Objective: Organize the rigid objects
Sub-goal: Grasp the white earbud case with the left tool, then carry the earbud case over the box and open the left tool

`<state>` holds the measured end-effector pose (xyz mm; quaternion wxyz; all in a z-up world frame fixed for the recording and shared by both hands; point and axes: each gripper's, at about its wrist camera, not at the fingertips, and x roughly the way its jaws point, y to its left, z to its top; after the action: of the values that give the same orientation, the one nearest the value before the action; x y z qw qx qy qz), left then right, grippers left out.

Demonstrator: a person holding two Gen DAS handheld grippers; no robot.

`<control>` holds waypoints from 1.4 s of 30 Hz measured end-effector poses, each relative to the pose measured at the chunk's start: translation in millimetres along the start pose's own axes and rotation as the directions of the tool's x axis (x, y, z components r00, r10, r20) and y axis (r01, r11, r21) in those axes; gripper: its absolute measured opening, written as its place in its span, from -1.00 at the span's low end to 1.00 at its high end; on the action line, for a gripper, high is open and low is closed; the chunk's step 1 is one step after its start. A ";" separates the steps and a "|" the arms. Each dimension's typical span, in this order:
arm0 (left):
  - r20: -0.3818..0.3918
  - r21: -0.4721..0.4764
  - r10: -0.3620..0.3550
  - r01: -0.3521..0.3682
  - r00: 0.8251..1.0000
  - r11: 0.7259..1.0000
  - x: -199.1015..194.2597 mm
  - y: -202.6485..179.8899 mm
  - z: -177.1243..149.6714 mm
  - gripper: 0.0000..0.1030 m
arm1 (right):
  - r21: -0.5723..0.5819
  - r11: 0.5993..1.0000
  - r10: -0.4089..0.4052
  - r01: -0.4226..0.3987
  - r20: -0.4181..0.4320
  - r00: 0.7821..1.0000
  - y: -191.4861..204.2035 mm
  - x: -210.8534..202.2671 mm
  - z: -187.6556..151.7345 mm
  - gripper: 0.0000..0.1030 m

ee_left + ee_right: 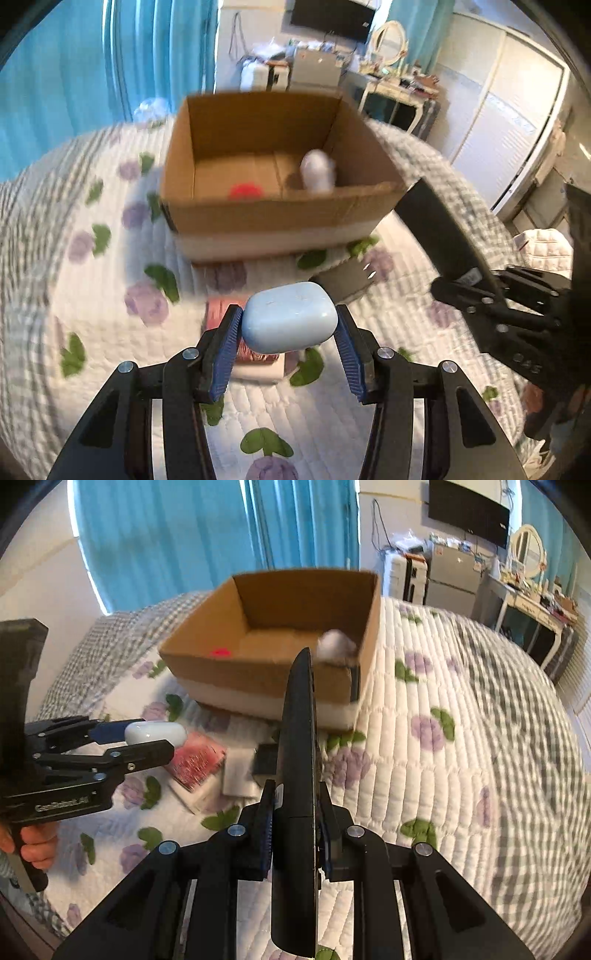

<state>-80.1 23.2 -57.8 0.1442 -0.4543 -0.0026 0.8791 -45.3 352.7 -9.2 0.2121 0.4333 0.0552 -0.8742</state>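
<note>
Left tongs (290, 326) pinch the smooth, likely slippery blue case (291, 320) by its sides; right tongs (297, 829) clamp a stiff black slab (297, 746) edgewise, near the box (280, 206).

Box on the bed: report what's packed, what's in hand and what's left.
Done: the box already holds a white object and something red. In hand: the left gripper grips a blue case; the right gripper grips a flat black item. Left: a pink item and white pieces lie on the bedspread.
</note>
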 end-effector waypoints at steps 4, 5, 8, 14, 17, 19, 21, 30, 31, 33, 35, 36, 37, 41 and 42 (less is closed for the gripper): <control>0.093 0.030 -0.001 -0.002 0.996 1.000 -28.7 -4.2 30.7 -0.02 | -0.007 1.000 0.013 -0.013 0.041 0.999 1.9 -16.4 21.2 -0.64; 0.108 0.035 0.002 -0.006 0.994 0.999 -31.9 -4.6 40.7 -0.02 | -0.014 1.000 0.012 -0.011 0.057 0.998 2.3 -20.1 28.4 -0.64; 0.135 0.030 0.009 -0.014 0.991 0.999 -30.3 -0.3 70.3 -0.01 | -0.037 0.999 0.000 0.003 0.079 0.997 2.5 -23.5 45.2 -0.64; 0.145 0.003 0.077 -0.079 0.986 0.997 7.1 20.5 134.2 -0.01 | -0.013 1.000 0.022 -0.021 0.078 0.997 -9.4 -13.9 74.9 -0.64; 0.118 0.004 0.119 -0.121 0.986 0.993 34.9 28.5 149.3 -0.01 | -0.028 1.000 0.012 -0.010 0.076 0.997 -11.8 -8.9 86.5 -0.65; 0.081 0.007 0.130 -0.131 0.988 0.991 59.7 35.2 152.3 -0.01 | -0.047 0.999 0.007 -0.003 0.079 0.997 -11.6 -6.1 96.4 -0.65; 0.043 -0.005 0.140 -0.140 0.989 0.990 80.7 42.5 154.8 -0.01 | -0.064 0.998 -0.001 0.007 0.090 0.996 -12.0 -3.1 106.7 -0.65; -0.014 0.086 0.205 -0.203 0.979 0.975 125.2 37.7 143.2 0.03 | -0.074 0.997 0.017 -0.011 0.085 0.996 -13.4 19.6 131.9 -0.65; -0.020 0.097 0.199 -0.196 0.980 0.976 126.2 35.4 142.1 0.08 | -0.074 0.997 0.018 -0.012 0.082 0.996 -13.8 22.1 131.7 -0.65; -0.006 0.106 0.189 -0.188 0.982 0.976 122.3 30.5 138.6 0.15 | -0.068 0.998 0.018 -0.013 0.076 0.997 -16.1 27.6 131.8 -0.65; 0.011 0.073 0.163 -0.163 0.987 0.984 114.8 31.9 138.1 0.37 | -0.060 0.998 0.019 -0.014 0.073 0.997 -19.5 31.7 133.3 -0.65; 0.022 0.044 0.142 -0.143 0.990 0.989 109.0 34.4 138.1 0.39 | -0.057 0.998 0.018 -0.014 0.074 0.997 -20.5 32.5 134.8 -0.65; 0.027 0.029 0.125 -0.126 0.992 0.992 106.3 36.7 139.0 0.39 | -0.055 0.998 0.018 -0.014 0.077 0.997 -21.5 32.8 136.9 -0.65; 0.061 -0.028 0.074 -0.072 0.995 0.997 79.5 44.4 143.1 0.39 | -0.065 0.998 0.010 -0.003 0.104 0.995 -20.1 33.3 152.6 -0.65; 0.069 -0.035 0.070 -0.068 0.995 0.997 73.3 45.8 143.2 0.39 | -0.072 0.997 0.009 -0.002 0.109 0.994 -18.2 34.7 157.8 -0.65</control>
<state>-246.1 16.2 -38.4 0.1060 -0.4253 -0.0064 0.8988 -187.3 313.7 59.7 0.2327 0.3769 0.0738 -0.8935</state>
